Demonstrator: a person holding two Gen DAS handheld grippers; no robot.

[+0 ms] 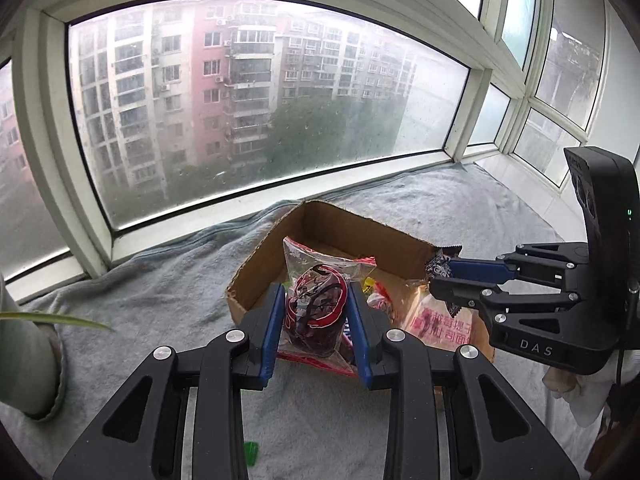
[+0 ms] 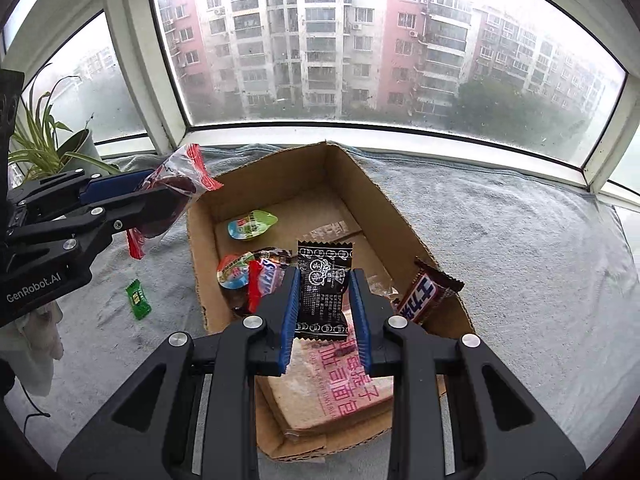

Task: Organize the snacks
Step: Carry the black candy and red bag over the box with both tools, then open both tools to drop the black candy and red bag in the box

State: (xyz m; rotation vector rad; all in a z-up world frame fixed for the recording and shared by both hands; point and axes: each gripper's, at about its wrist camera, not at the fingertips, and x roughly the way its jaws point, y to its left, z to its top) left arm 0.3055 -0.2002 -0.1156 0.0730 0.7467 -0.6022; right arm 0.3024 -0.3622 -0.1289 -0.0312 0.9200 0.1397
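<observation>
I am working over a grey blanket [image 2: 500, 232] spread across a bay-window ledge, with grimy panes [image 1: 240, 100] looking out on apartment blocks. An open cardboard box [image 2: 352, 184] is sitting on the blanket, its long axis running from my near side toward the glass at 12 o'clock.

My left gripper [image 1: 316, 320] is clamping a clear red-trimmed snack bag [image 1: 316, 304] with something dark inside. The bag is standing upright between the blue pads, long axis pointing toward 12 o'clock in the left wrist view, hanging near the box's left wall. My right gripper [image 2: 324, 312] is pinching a black sachet [image 2: 324, 288], also upright, serrated top edge toward 12 o'clock, hovering above the box's near half.

Inside the box I am seeing two jelly cups [image 2: 252, 226], a chocolate bar [image 2: 428, 292] leaning against the right wall at 3 o'clock with its long axis tilting toward 1 o'clock, and a pink-printed bread pack [image 2: 336, 392] lying flat at 6 o'clock. A green candy [image 2: 138, 298] is lying on the blanket at 9 o'clock, outside the box. A potted plant [image 2: 48, 148] is standing at 10 o'clock by the window.

My own fingers are hiding the lower ends of both held packets, and another red-and-blue wrapper near the jelly cups is partly covered, so I cannot read it fully.
</observation>
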